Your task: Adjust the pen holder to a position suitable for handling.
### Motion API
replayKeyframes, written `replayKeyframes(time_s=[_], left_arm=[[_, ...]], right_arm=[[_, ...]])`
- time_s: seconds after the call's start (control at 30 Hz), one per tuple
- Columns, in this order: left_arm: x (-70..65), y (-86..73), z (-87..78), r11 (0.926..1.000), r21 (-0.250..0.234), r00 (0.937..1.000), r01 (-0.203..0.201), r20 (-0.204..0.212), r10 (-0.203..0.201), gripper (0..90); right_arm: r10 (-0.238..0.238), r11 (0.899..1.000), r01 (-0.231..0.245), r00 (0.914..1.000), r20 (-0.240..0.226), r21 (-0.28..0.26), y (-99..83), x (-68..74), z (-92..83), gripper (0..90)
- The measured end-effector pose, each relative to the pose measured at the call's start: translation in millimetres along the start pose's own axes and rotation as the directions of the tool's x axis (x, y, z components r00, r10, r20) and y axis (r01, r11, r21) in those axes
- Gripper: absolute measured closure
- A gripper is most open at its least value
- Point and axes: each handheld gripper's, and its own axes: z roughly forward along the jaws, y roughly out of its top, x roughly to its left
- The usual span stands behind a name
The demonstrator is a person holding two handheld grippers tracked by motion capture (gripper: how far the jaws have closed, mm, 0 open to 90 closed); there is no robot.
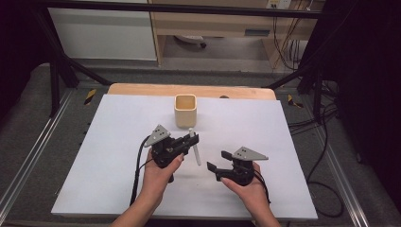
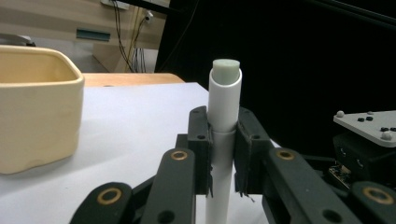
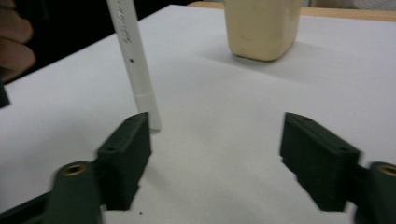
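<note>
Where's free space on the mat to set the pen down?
Bare: the white mat left of the left gripper, and the right side past the cup. Crowded: the middle, where the pen stands between left and right gripper.

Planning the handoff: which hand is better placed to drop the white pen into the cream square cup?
Left. The left gripper is already shut on the white plastic pen, close to the cream square cup. The right gripper is open, empty and farther back.

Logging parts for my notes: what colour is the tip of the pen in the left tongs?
Pale green tip on a white pen, clearest in the left gripper view.
</note>
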Motion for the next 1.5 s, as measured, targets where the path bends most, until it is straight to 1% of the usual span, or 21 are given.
replayKeyframes(time_s=[0.1, 0.17, 0.23, 0.27, 0.33, 0.37, 0.43, 0.5, 0.6, 0.67, 0.7, 0.73, 0.77, 0.87, 0.93, 1.07, 1.1, 1.17, 1.23, 1.33, 1.5], left_arm=[[0.9, 2.2, -5.7, 0.9996, -0.008, 0.9996, -0.028, -0.007, 0.028, 78.6], [1.6, 3.1, -9.8, 0.9988, -0.016, 0.9989, -0.047, -0.010, 0.047, 78.6], [2.0, 4.1, -15.3, 0.9972, -0.046, 0.9978, -0.060, -0.033, 0.058, 78.6], [1.6, 4.9, -18.5, 0.9947, -0.059, 0.9958, -0.085, -0.039, 0.082, 78.6], [0.8, 5.8, -23.8, 0.9896, -0.067, 0.9909, -0.127, -0.054, 0.123, 78.5], [1.7, 5.9, -26.1, 0.9893, -0.067, 0.9905, -0.130, -0.055, 0.126, 78.5], [4.5, 5.6, -30.2, 0.9905, -0.077, 0.9923, -0.114, -0.057, 0.110, 78.6], [8.1, 6.4, -34.2, 0.9909, -0.064, 0.9913, -0.118, -0.065, 0.114, 78.6], [15.6, 7.6, -41.7, 0.9929, -0.076, 0.9932, -0.092, -0.079, 0.086, 78.6], [19.4, 9.5, -44.5, 0.9931, -0.086, 0.9936, -0.079, -0.087, 0.072, 78.6], [21.3, 10.9, -45.2, 0.9932, -0.082, 0.9930, -0.083, -0.091, 0.075, 78.6], [22.0, 12.3, -44.3, 0.9930, -0.088, 0.9930, -0.080, -0.094, 0.072, 78.6], [23.0, 14.0, -43.8, 0.9927, -0.081, 0.9920, -0.089, -0.096, 0.081, 78.6], [23.6, 18.7, -38.7, 0.9932, -0.068, 0.9909, -0.094, -0.103, 0.087, 78.6], [23.1, 23.9, -35.6, 0.9930, -0.060, 0.9897, -0.102, -0.106, 0.096, 78.6], [19.0, 40.4, -30.2, 0.9890, -0.044, 0.9838, -0.141, -0.118, 0.135, 78.6], [17.8, 45.0, -29.2, 0.9887, -0.046, 0.9837, -0.143, -0.117, 0.137, 78.6], [16.7, 54.3, -28.0, 0.9902, -0.049, 0.9860, -0.131, -0.110, 0.125, 78.6], [14.8, 62.9, -27.2, 0.9899, -0.052, 0.9854, -0.132, -0.115, 0.126, 78.6], [9.2, 74.3, -26.7, 0.9868, -0.049, 0.9825, -0.155, -0.112, 0.148, 78.5], [2.8, 89.1, -23.8, 0.9820, -0.040, 0.9785, -0.184, -0.101, 0.180, 78.6]], right_arm=[[-0.016, 1.000, 0.015, 0.9993, 0.035, 0.019, 2.5, 0.3, -2.9, 9.0], [-0.029, 0.999, 0.028, 0.9985, 0.047, 0.019, 2.6, -1.5, -6.1, 5.5], [-0.048, 0.999, 0.047, 0.9971, 0.059, 0.016, -0.1, -4.4, -8.7, 3.5], [-0.063, 0.998, 0.062, 0.9952, 0.075, 0.028, -1.7, -5.9, -9.8, 3.7], [-0.080, 0.996, 0.075, 0.9868, 0.141, 0.038, -3.6, -8.9, -12.3, 5.3], [-0.076, 0.997, 0.070, 0.9845, 0.158, 0.039, -3.6, -10.7, -14.3, 5.2], [-0.053, 0.998, 0.048, 0.9858, 0.159, 0.038, -3.4, -14.1, -21.2, 4.6], [-0.048, 0.998, 0.040, 0.9831, 0.177, 0.052, -6.2, -17.0, -32.6, 4.1], [-0.062, 0.997, 0.051, 0.9769, 0.205, 0.060, -18.0, -23.3, -50.8, 3.6], [-0.067, 0.997, 0.054, 0.9712, 0.229, 0.064, -28.1, -28.2, -58.6, 3.8], [-0.063, 0.997, 0.050, 0.9694, 0.237, 0.060, -32.2, -30.7, -60.3, 3.9], [-0.058, 0.997, 0.045, 0.9695, 0.238, 0.059, -34.5, -33.2, -60.4, 3.9], [-0.063, 0.997, 0.049, 0.9694, 0.238, 0.063, -35.0, -35.8, -59.1, 4.0], [-0.037, 0.998, 0.024, 0.9710, 0.236, 0.057, -33.6, -42.1, -50.8, 5.1], [-0.047, 0.996, 0.028, 0.9716, 0.232, 0.082, -32.4, -43.7, -45.5, 5.6], [-0.070, 0.993, 0.049, 0.9753, 0.209, 0.103, -32.5, -37.5, -40.7, 5.2], [-0.078, 0.993, 0.057, 0.9752, 0.207, 0.106, -32.8, -35.5, -40.6, 5.1], [-0.082, 0.993, 0.062, 0.9769, 0.197, 0.105, -32.9, -32.1, -40.9, 5.0], [-0.084, 0.993, 0.066, 0.9779, 0.192, 0.096, -32.1, -30.1, -41.3, 4.8], [-0.085, 0.994, 0.070, 0.9786, 0.187, 0.087, -30.8, -29.5, -40.9, 4.8], [-0.089, 0.993, 0.072, 0.9773, 0.192, 0.094, -31.4, -29.5, -39.2, 4.8]])
